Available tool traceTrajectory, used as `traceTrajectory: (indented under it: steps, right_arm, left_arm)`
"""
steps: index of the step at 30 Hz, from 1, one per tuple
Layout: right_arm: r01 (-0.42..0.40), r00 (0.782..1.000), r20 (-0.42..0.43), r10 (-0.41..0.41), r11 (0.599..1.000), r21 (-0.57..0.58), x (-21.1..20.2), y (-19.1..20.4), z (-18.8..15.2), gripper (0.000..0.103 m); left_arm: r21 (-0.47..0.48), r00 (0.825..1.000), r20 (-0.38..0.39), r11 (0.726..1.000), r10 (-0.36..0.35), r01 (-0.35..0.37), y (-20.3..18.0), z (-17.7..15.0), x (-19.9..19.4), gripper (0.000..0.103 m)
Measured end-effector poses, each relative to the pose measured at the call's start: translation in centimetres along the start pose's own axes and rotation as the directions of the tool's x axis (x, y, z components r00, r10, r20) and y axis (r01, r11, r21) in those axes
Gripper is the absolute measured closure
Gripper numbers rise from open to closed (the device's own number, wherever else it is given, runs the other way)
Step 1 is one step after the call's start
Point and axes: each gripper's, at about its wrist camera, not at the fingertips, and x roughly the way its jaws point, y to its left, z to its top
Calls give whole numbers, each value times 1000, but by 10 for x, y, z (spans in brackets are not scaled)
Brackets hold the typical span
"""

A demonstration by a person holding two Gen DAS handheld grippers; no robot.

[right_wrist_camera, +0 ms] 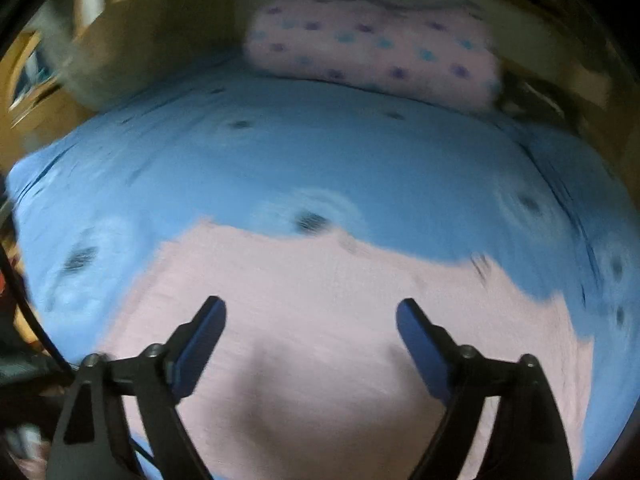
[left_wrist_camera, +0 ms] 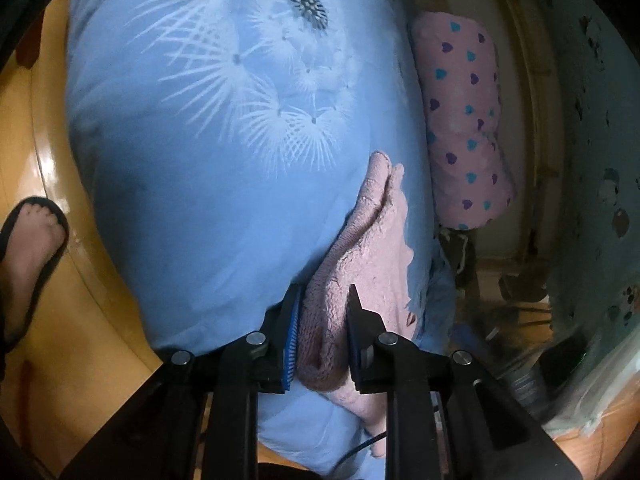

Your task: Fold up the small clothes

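Note:
A small pink fleece garment (left_wrist_camera: 372,240) lies on a blue bedsheet (left_wrist_camera: 200,180) with a white dandelion print. My left gripper (left_wrist_camera: 322,300) is shut on a bunched edge of the garment, the fabric pinched between its blue pads. In the right wrist view the same pink garment (right_wrist_camera: 320,340) spreads flat on the blue sheet (right_wrist_camera: 320,160), blurred by motion. My right gripper (right_wrist_camera: 310,312) is open and empty, hovering just above the middle of the garment.
A pink pillow with blue and purple hearts (left_wrist_camera: 464,120) lies at the head of the bed, also in the right wrist view (right_wrist_camera: 372,48). A foot in a black sandal (left_wrist_camera: 28,248) stands on the yellow wooden floor (left_wrist_camera: 48,340) beside the bed.

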Motion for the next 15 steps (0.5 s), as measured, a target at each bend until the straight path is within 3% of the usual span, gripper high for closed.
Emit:
traceTrajectory:
  steps: [2,4,6,9,13,15]
  right_arm:
    - [-106,988,-113,107,994,17,21,25,24,10]
    - [-121,959,-251,134,990,68,56,49,43,10]
    - [-54,937,-345,61,998,31,90,77,56,10]
    - [14,911,-411,-35,998,-54,119,112,57,10]
    - [42,887,-438,-143,972,-232,143,161,48,11]
    - [71,881,-440,-175,967,-243,151,168,45,12]
  left_arm:
    - [18,1000,6,1000,2,-2,-1,-1,-1,101]
    - [20,1000,7,1000,1,-1,-2,-1,-1,101]
    - [28,1000,10,1000,9,-9,-3,-2,0,101]
    - [65,999,22,997,36,-37,-10,-6,1,101]
    - [75,999,23,996,48,-50,-12,-6,2,101]
    - [70,999,23,996,47,-49,-12,-5,3,102]
